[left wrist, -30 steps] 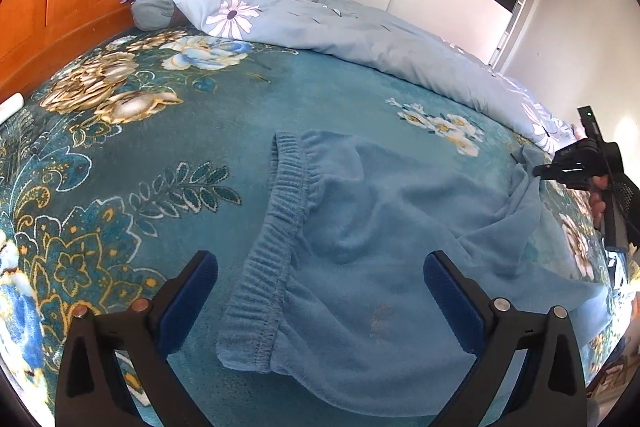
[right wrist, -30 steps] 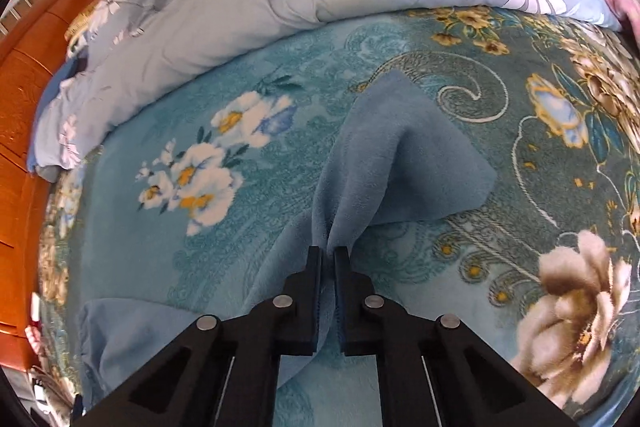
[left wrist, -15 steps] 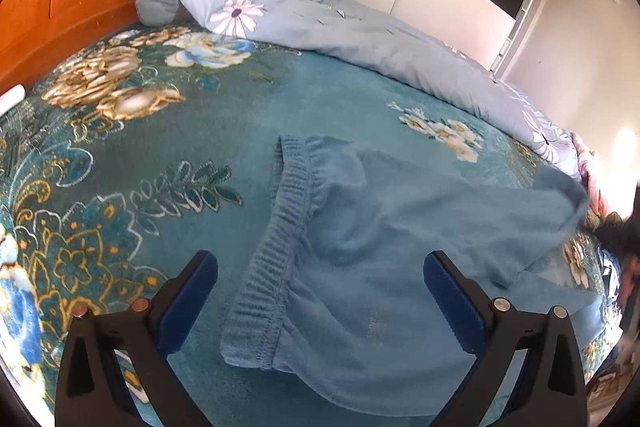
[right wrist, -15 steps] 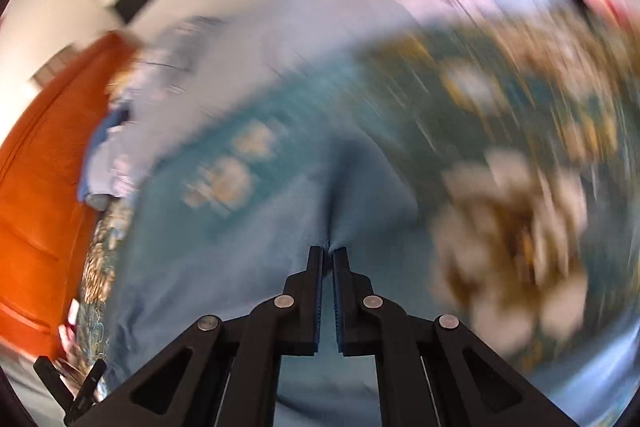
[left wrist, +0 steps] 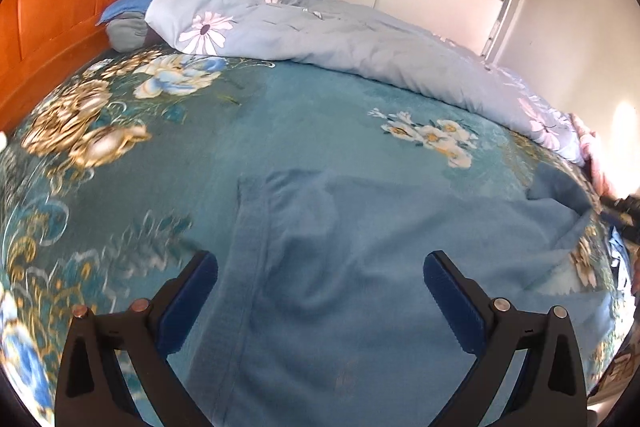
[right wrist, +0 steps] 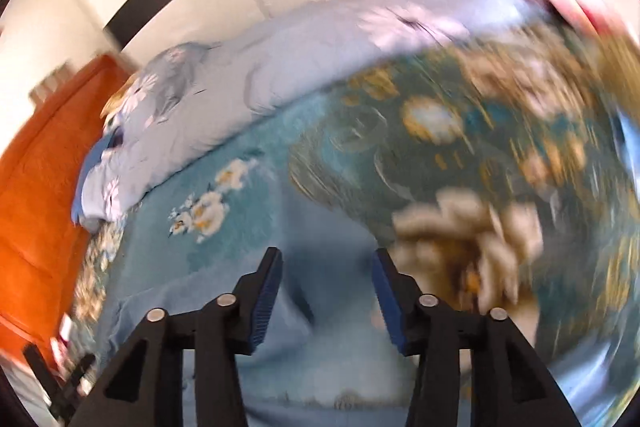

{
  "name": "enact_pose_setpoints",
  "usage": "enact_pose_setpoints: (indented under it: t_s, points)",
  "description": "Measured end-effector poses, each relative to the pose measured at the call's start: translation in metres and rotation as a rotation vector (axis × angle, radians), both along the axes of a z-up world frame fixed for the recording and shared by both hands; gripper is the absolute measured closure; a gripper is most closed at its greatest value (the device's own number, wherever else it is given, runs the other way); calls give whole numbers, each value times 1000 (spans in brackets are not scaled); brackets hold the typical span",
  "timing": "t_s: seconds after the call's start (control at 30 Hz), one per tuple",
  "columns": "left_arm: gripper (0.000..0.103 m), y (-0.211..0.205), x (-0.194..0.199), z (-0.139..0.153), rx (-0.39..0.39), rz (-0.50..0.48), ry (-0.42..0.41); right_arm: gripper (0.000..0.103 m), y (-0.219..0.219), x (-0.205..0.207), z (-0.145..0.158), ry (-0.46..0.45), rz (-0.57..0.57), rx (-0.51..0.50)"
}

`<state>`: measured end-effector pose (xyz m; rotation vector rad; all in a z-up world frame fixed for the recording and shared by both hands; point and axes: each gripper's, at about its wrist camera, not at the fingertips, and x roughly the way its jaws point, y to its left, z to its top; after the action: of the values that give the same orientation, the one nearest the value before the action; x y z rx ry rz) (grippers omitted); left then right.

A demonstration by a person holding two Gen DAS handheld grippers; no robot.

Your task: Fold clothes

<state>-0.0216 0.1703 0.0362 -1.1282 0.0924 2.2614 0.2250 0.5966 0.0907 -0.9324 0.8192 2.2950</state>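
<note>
Right wrist view: right gripper (right wrist: 326, 291) is opening over the blue trousers (right wrist: 320, 307) (nothing pinched), left gripper (left wrist: 320, 291) released; dropped cloth risks bunching.

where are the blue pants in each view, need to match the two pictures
Left wrist view: the blue pants fill the lower centre and right, waistband running down at centre-left.
Right wrist view: they lie blurred at bottom centre, beneath the opening right gripper, nothing between its jaws.
Shared landmark: the orange headboard, at the left edge in both.
</note>
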Motion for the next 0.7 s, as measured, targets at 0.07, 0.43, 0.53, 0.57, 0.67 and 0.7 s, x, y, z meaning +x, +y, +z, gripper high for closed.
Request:
enact_pose_setpoints:
  t_s: [0.07,0.43,0.53,0.57,0.67,0.7]
  points:
    - [0,7,-13,-2,-13,9,-5,37,2,-38,8,-91,113,65]
    - [19,29,-78,-30,-66,31,-239,48,1,-146,-39,-391,394,90]
    - [36,36,-83,-38,-116,12,-259,83,9,-148,-47,-410,389,67]
    - [39,37,-86,-42,-114,8,-284,87,12,-146,-48,-415,392,59]
    - [68,39,-90,-49,-107,13,-315,99,19,-137,-48,-416,394,43]
    - [80,40,-91,-50,-102,17,-325,99,22,-132,-45,-406,385,50]
